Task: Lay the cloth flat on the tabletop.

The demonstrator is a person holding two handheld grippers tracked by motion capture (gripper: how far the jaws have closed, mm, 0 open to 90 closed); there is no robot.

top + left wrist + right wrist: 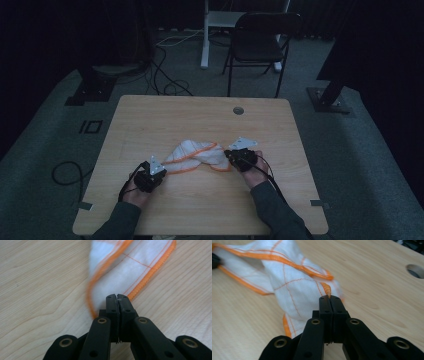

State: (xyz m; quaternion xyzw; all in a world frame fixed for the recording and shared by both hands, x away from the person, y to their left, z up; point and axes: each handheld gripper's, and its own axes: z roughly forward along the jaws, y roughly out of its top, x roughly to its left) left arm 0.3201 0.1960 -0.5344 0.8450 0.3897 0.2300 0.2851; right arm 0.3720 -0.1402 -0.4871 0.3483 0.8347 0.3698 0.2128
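Note:
A white cloth [197,155] with orange edging and thin orange grid lines lies bunched across the middle of the wooden table [150,115]. My left gripper [162,167] is shut on the cloth's near-left corner; in the left gripper view the closed jaws [117,297] pinch the cloth [130,267] where two orange hems meet. My right gripper [229,156] is shut on the cloth's right end; in the right gripper view the orange hem sticks up out of the closed tips [329,298], and the cloth [292,280] hangs twisted between the two grippers.
A round cable hole [238,110] sits near the table's far edge, also seen as a cable hole [415,270] in the right gripper view. A black chair [260,42] and a white desk leg [205,35] stand beyond the table. Cables trail on the floor.

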